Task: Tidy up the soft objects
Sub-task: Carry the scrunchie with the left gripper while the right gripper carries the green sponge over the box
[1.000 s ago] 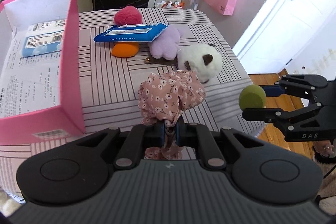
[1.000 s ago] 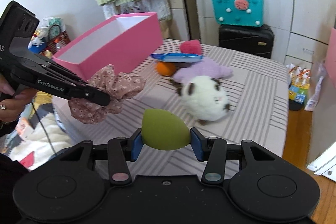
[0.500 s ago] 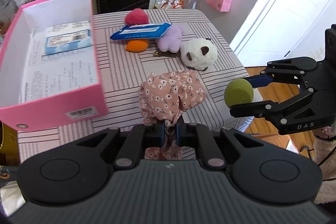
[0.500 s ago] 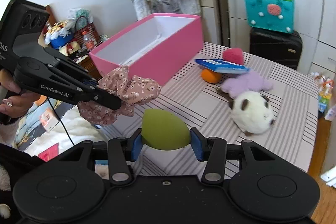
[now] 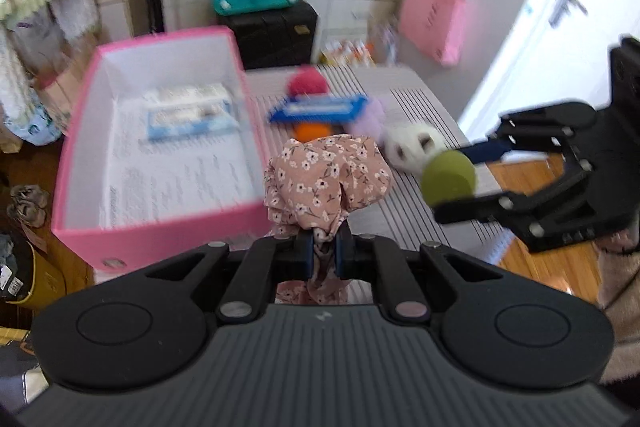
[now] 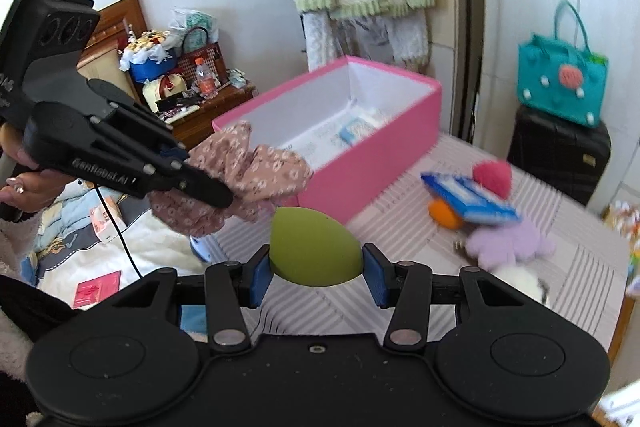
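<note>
At the far left, the box [image 5: 256, 195] sat open on the striped table [image 5: 420, 95], pink outside and white inside, with a flat packet [image 5: 188, 115] lying on its floor. Just right of its near corner, the left gripper [image 5: 322, 253] was clenched on the scrunchie [image 5: 328, 179], a pink floral one, pinching a fold so that the rest bunched up above the fingers and a tail hung below; it was held in the air, clear of the table. Behind it on the table lay a small heap: a red pom-pom [image 5: 308, 83], a blue wipes pack [image 5: 320, 109] resting across an orange sponge [image 5: 316, 131], a lilac plush [image 5: 370, 117] and a white plush [image 5: 412, 147]. Further right, the right gripper [image 6: 316, 269] gripped the green sponge [image 6: 312, 245] between its blue pads [image 6: 262, 277], pointed end up, also off the table and near its right edge. From the right wrist, the scrunchie hung in front of the box's near wall.
</note>
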{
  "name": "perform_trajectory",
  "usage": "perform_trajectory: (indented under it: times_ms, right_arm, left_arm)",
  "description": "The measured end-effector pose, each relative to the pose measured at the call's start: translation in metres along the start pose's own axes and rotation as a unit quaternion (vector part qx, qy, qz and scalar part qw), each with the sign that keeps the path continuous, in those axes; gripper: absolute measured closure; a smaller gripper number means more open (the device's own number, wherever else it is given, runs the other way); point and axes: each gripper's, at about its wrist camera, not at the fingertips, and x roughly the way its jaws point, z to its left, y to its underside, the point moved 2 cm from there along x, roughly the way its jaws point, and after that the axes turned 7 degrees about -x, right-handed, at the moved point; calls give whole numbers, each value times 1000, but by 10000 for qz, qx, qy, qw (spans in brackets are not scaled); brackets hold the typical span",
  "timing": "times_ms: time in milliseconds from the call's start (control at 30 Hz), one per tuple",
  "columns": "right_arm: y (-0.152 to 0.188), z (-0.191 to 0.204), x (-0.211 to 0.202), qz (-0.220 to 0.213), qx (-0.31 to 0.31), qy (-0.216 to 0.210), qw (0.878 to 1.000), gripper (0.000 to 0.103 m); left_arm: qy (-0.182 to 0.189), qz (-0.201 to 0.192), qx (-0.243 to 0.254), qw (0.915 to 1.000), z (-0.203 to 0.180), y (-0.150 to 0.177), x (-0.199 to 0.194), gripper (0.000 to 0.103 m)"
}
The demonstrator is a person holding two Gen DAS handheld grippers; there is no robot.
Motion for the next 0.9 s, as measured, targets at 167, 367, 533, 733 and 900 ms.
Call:
perform_trajectory:
  times_ms: [167, 367, 533, 733, 900]
  right_arm:
    - [-24, -4, 14, -232, -210, -21, 9995, 50]
    - [-59, -16, 46, -407, -632, 114, 9971, 50]
    - [-94, -23, 85, -439, -1283, 321, 9902, 50]
    - [-134, -37, 154, -14, -1985, 527, 9787, 50]
    - [-155, -59, 213, 602, -2164, 557, 9729, 50]
  left_arm:
    - [30, -114, -547, 9984, 43, -28, 19, 94]
    - [-135, -248, -735, 9969, 81, -68, 44, 94]
    - [-262, -267, -931, 9950, 112, -101, 72, 94]
    - [-378, -87, -1156, 9925, 146, -133, 111, 94]
    - [-348, 170, -1359, 9900, 167, -145, 142, 94]
